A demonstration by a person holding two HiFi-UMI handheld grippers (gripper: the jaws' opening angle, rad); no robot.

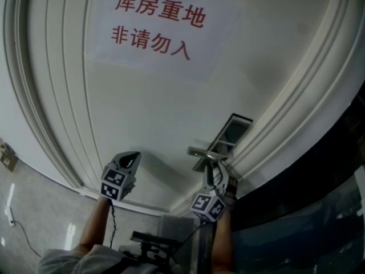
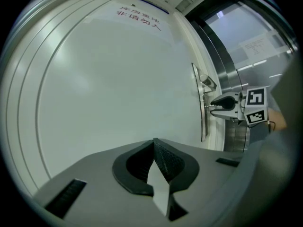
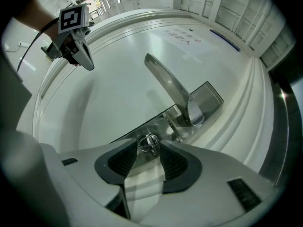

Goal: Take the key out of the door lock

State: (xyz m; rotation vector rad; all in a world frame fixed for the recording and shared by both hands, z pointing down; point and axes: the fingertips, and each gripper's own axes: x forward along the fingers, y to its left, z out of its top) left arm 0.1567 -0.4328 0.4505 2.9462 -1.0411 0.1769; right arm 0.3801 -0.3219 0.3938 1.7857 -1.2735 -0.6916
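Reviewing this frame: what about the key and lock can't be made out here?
Key blade: right gripper view, buried in the lock plate; only its ring end shows.
Key in head view: hidden behind the right tool.
Lock plate's lower end: right gripper view, covered by that tool's body.
Sign print: left gripper view, too small.

Your head view faces the door [image 1: 171,113]; both gripper views look along their jaws (right one closest), all sharing the handle [image 3: 170,86].
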